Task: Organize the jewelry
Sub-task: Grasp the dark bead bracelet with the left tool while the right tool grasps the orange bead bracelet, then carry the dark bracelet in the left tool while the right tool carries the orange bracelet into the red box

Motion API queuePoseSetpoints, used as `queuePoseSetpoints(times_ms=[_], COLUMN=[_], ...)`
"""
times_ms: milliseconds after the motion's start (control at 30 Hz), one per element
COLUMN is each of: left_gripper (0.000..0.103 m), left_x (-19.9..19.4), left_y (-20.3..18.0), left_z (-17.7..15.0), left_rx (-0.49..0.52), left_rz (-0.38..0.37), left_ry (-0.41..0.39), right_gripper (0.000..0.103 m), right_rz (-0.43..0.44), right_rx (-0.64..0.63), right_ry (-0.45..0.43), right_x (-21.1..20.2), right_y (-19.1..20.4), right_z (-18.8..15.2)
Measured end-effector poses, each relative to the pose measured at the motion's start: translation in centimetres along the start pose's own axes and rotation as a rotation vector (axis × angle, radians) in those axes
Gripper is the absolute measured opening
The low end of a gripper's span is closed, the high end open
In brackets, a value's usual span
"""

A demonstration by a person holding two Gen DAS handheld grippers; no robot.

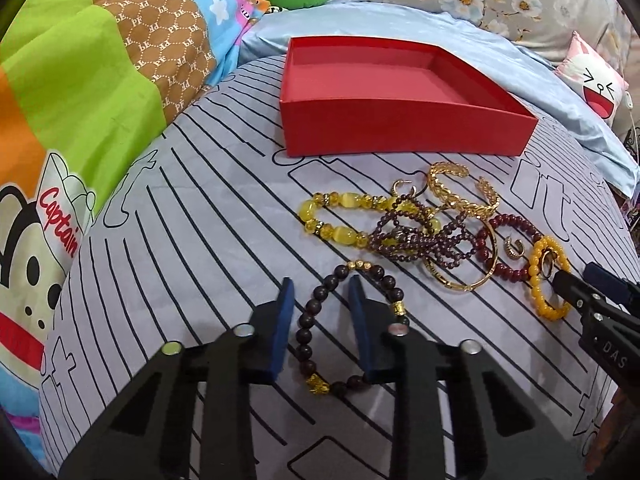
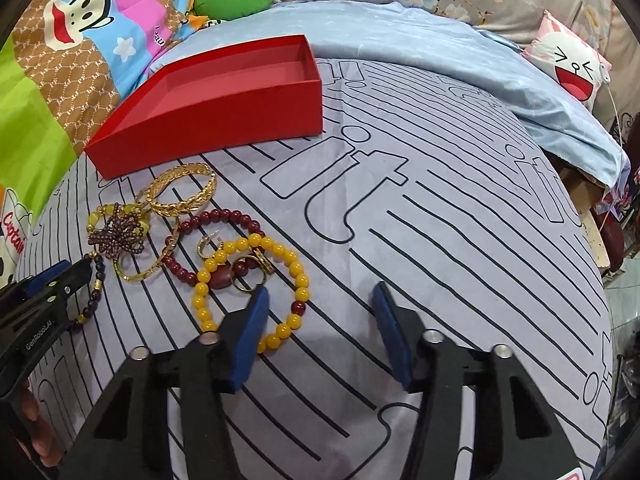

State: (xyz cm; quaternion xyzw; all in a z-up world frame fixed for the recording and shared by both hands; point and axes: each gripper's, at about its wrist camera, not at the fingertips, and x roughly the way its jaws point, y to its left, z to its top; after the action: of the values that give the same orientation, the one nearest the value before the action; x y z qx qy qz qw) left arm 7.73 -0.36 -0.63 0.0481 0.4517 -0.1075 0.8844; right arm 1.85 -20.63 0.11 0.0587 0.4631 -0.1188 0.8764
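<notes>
Left hand-held gripper, spread, is straddling the dark bead bracelet w/ one finger probably inside the loop; right hand-held gripper is hanging open beside the yellow bracelet.

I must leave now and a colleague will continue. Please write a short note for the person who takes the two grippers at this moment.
Left gripper: open, its fingers on both sides of the dark bead bracelet, not closed on it.
Right gripper: open, holds nothing, at the edge of the yellow bead bracelet.
Red box: on the bed behind the pile, nothing visible inside.
Done: nothing in the box yet.
Left: all the jewelry, including the gold cuff, the dark red bracelet and the tangled purple beads.
</notes>
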Motion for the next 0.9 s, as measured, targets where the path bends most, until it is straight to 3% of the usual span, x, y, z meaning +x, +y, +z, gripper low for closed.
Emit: queuePoseSetpoints(times_ms=[100,167,333,900], left_gripper=[0.014,0.008,0.008,0.007], left_x=[0.0,-0.1,-0.4,-5.5], left_y=[0.0,0.0,-0.1,-0.6], left_z=[0.1,0.1,0.0,1.3], left_rx=[-0.001,-0.003,-0.017,-0.003], left_rz=[-0.022,-0.042,-0.082,-0.162], left_ry=[0.005,0.011,0.025,-0.031], right_gripper=[0.039,0.029,0.008,0.007], right_rz=[0.009,0.021,0.048,0.108], right_rx=[-0.004,-0.001,0.025,0.042], right_ry=[-0.001,0.001,0.009,-0.044], right_x=[0.0,0.0,0.0,-4.5], right_y=[0.1,0.1,-0.4,-1.0], right_z=[0.0,0.1,0.2,0.8])
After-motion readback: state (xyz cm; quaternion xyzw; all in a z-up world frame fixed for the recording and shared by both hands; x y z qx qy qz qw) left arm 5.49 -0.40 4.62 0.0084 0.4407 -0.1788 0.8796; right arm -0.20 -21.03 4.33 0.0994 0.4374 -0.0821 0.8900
